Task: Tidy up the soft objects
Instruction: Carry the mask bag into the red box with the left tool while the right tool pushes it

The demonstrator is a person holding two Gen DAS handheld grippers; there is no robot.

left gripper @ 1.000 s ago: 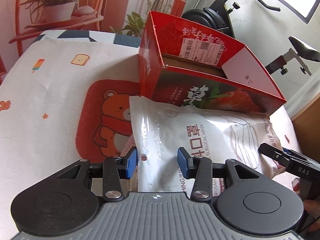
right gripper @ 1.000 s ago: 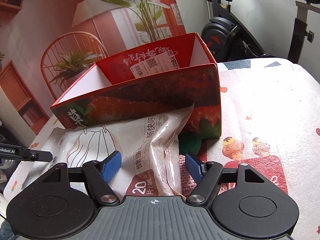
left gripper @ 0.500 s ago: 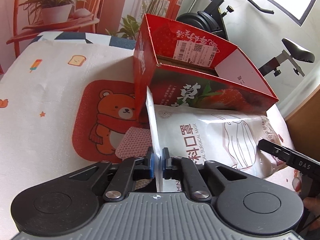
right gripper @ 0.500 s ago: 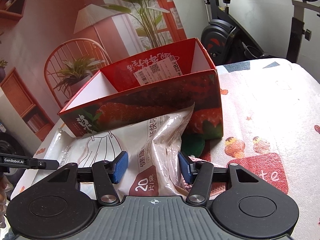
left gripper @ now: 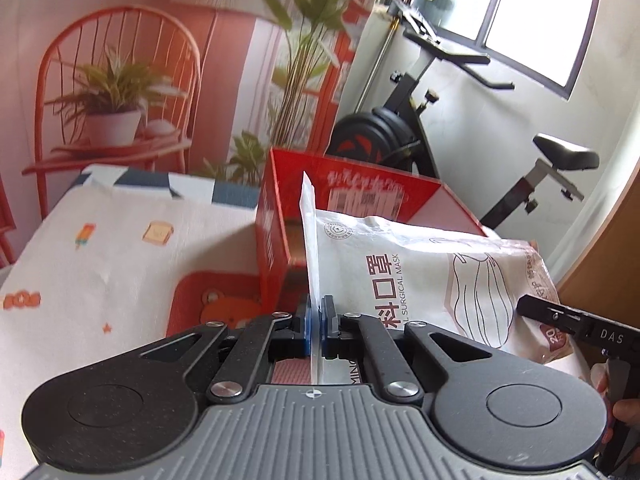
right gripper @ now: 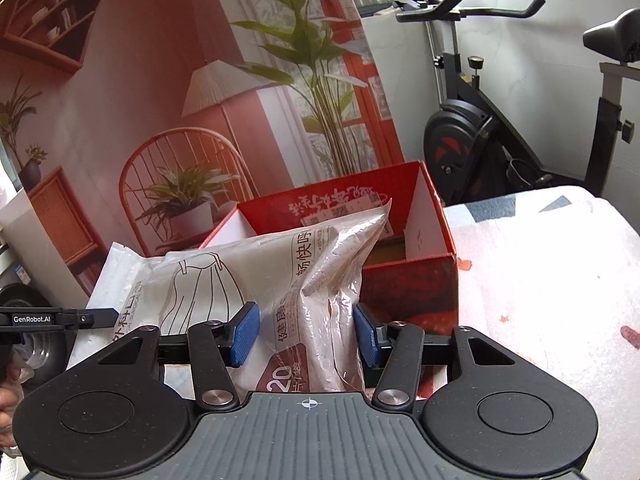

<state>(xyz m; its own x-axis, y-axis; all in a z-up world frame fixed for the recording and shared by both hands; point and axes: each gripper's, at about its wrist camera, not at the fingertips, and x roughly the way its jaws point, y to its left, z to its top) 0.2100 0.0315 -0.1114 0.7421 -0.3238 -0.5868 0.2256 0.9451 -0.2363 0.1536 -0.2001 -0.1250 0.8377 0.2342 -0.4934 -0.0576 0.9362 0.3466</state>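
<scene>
A white plastic pack of surgical masks (left gripper: 420, 276) hangs in the air in front of an open red strawberry box (left gripper: 360, 196). My left gripper (left gripper: 316, 322) is shut on the pack's flat left edge. My right gripper (right gripper: 306, 332) is closed on the pack's puffy other end (right gripper: 316, 280), its blue pads (right gripper: 244, 330) pressing in on both sides. The box (right gripper: 424, 264) stands just behind the pack in the right wrist view, its inside mostly hidden by the pack.
The table carries a white printed cloth (left gripper: 120, 248) with a red bear mat (left gripper: 224, 300). A pink textured item (left gripper: 290, 372) lies under my left gripper. An exercise bike (right gripper: 500, 132) stands beyond the table.
Both grippers have raised the mask pack off the table to the height of the box rim. The right gripper's jaws have drawn in onto the pack; the left stayed shut on its edge.
</scene>
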